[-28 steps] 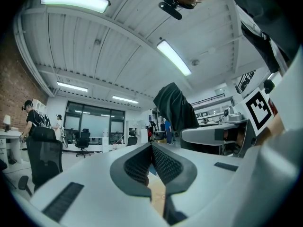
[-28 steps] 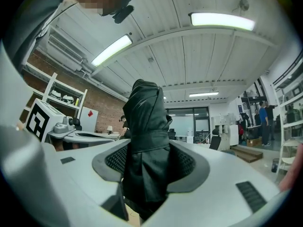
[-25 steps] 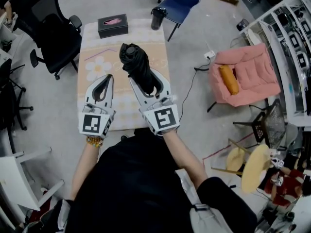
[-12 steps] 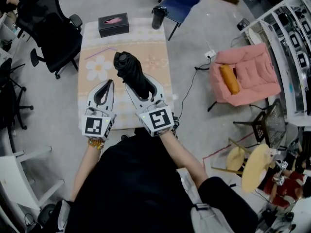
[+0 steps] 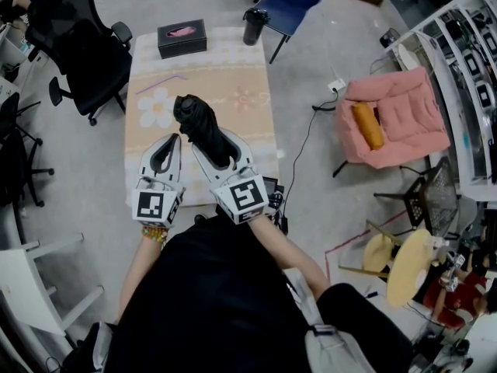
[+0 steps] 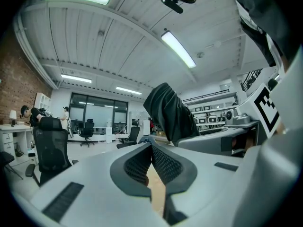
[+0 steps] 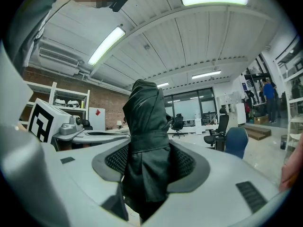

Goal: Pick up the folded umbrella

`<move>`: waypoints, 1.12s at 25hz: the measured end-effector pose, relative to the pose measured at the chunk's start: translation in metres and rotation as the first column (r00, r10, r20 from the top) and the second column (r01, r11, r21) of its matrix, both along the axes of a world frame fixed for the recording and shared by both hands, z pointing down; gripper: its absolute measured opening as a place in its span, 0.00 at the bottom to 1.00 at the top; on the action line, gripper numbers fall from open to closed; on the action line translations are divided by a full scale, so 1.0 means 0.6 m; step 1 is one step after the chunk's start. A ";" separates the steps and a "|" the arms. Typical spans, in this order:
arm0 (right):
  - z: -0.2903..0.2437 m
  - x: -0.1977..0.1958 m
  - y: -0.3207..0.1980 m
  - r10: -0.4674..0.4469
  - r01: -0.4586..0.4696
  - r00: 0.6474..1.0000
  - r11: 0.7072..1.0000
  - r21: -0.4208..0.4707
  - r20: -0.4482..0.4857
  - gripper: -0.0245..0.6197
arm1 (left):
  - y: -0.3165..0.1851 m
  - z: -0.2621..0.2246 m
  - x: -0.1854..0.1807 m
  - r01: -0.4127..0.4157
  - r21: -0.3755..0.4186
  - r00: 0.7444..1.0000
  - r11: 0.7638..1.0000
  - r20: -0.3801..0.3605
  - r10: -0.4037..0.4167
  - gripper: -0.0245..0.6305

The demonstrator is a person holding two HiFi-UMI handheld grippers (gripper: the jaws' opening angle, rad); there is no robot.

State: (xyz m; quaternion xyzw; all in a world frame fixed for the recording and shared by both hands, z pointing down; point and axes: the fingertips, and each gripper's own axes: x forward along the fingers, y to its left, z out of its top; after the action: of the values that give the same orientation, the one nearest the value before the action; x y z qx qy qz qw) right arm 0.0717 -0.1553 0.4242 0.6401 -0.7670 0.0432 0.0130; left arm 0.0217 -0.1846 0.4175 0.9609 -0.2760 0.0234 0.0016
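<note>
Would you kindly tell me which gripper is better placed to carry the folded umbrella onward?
Right: the right gripper is shut on the folded umbrella, while the left gripper beside it has its jaws together on nothing.

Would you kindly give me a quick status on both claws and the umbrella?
Right claw shut on folded umbrella, held over table. Left claw shut, empty. Black box at far edge, well clear.
</note>
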 end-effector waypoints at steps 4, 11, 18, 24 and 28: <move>0.009 -0.008 -0.002 -0.009 0.009 1.000 1.000 -0.013 -0.009 0.40 | 0.001 0.008 -0.003 0.010 -0.008 1.000 1.000 0.009 -0.010 0.06; 0.019 -0.013 -0.005 -0.009 0.009 1.000 1.000 -0.026 -0.002 0.40 | 0.010 0.030 -0.014 0.023 -0.035 1.000 0.999 0.018 -0.022 0.06; 0.032 -0.023 -0.015 -0.028 0.028 1.000 0.998 -0.049 -0.007 0.40 | 0.003 0.031 -0.025 0.042 -0.039 0.999 0.998 0.017 -0.042 0.06; 0.030 -0.038 -0.016 -0.058 0.059 0.998 0.996 -0.064 0.018 0.40 | 0.001 0.034 -0.037 0.069 -0.047 0.997 0.997 0.024 -0.067 0.06; 0.030 -0.045 -0.013 -0.082 0.085 0.996 0.994 -0.070 0.039 0.40 | 0.003 0.033 -0.042 0.080 -0.053 0.997 0.995 0.020 -0.079 0.06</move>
State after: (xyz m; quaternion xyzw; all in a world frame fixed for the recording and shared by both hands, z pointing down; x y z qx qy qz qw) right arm 0.0446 -0.1632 0.4420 0.6057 -0.7911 0.0817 0.0239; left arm -0.0035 -0.1825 0.4373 0.9485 -0.3131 0.0395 0.0259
